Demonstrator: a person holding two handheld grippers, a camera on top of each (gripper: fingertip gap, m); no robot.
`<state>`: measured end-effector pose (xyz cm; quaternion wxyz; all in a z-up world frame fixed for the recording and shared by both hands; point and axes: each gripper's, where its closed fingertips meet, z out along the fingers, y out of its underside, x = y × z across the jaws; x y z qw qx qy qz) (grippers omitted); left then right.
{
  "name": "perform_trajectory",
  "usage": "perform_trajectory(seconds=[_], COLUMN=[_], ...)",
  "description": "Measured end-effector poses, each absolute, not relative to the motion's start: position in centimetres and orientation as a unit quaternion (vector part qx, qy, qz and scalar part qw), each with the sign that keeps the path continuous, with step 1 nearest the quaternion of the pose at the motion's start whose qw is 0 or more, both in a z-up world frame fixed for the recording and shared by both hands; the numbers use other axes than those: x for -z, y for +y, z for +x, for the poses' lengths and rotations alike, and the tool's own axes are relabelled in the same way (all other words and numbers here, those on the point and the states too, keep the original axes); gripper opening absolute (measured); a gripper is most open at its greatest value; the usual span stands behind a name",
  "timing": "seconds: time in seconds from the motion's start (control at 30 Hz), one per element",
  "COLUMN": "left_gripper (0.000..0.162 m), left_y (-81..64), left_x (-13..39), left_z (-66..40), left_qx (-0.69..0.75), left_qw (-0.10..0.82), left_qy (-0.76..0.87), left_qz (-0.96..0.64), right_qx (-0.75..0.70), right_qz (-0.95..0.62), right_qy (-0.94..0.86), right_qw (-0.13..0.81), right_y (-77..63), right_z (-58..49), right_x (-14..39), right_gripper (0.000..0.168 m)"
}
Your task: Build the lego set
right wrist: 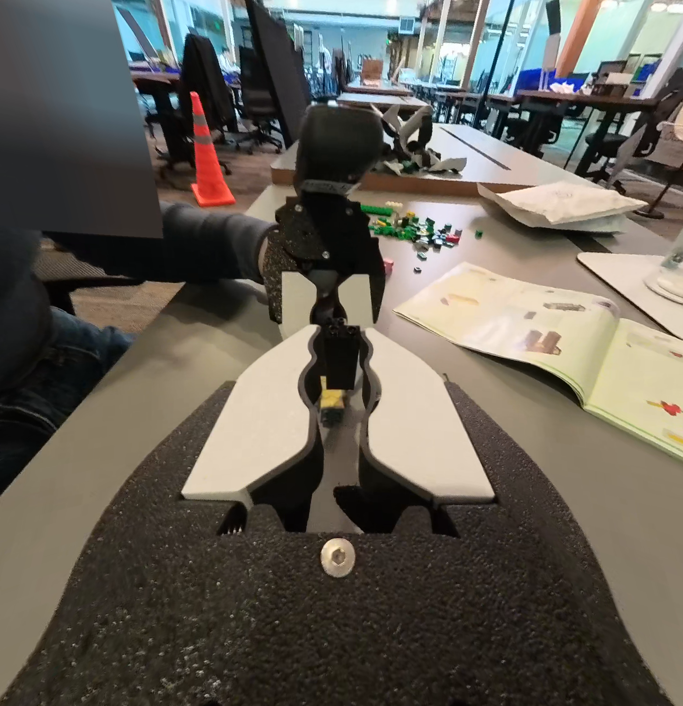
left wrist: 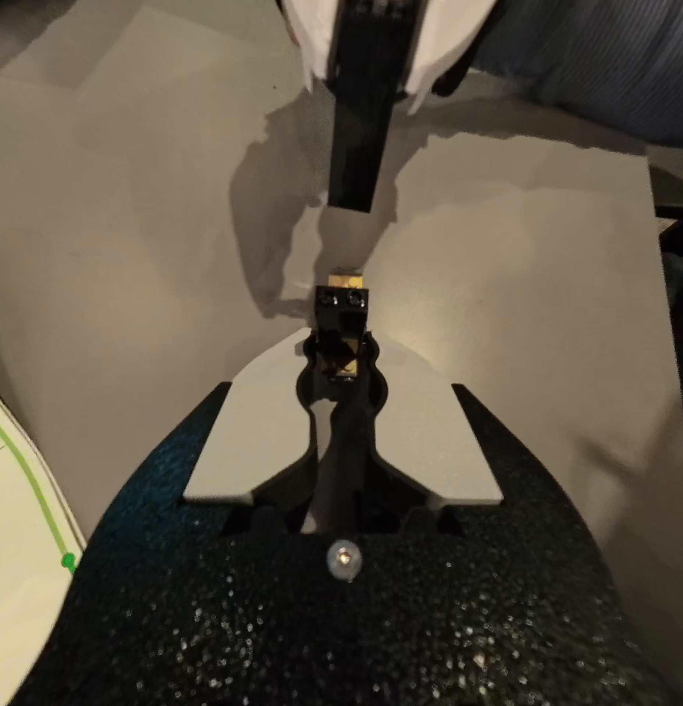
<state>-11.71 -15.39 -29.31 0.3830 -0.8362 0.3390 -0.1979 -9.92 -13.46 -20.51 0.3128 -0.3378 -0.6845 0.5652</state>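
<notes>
The left tongs are pinching a small lego assembly right at the tips, a black brick with two studs showing plus some yellow/tan bits tucked under and behind it, held up over the grey surface. The right tongs are clamped on a long black brick, and in the right wrist view that brick stands upright between the pale fingers with a yellow piece just below it (whether the two pieces are already clicked together I honestly can't tell). From the left wrist view the long black brick comes down from the top of the frame, its end pointed at the small assembly but apart from it, with shadows spread on the surface underneath. In the right wrist view the left tongs face the camera head-on, nearly tip to tip with the right ones, and a dark sleeve reaches in from the left behind them. Farther back on the surface there's a loose pile of lego pieces, mostly green with some black and one pink bit near it, well apart from both tongs. An open instruction booklet lies to the right, and a crumpled white bag sits beyond the pile. An orange traffic cone stands on the floor in the background, with office chairs and desks behind it.
</notes>
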Motion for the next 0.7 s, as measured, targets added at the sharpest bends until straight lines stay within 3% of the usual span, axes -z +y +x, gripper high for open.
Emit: perform_trajectory(seconds=[0.03, 0.7], left_gripper=[0.024, 0.024], left_y=[-15.3, -15.1], left_x=[29.1, 28.6], left_z=[-11.6, -10.5], left_qx=[0.202, 0.202], left_qw=[0.384, 0.387], left_qy=[0.336, 0.358], left_qz=[-0.836, -0.825], right_qx=[-0.570, -0.525], right_qz=[-0.336, -0.345], right_qy=[-0.683, -0.730], right_qw=[0.310, 0.269], right_y=[-13.6, -15.0], right_z=[-10.0, -10.6], right_x=[20.5, 23.3], right_gripper=[0.017, 0.017])
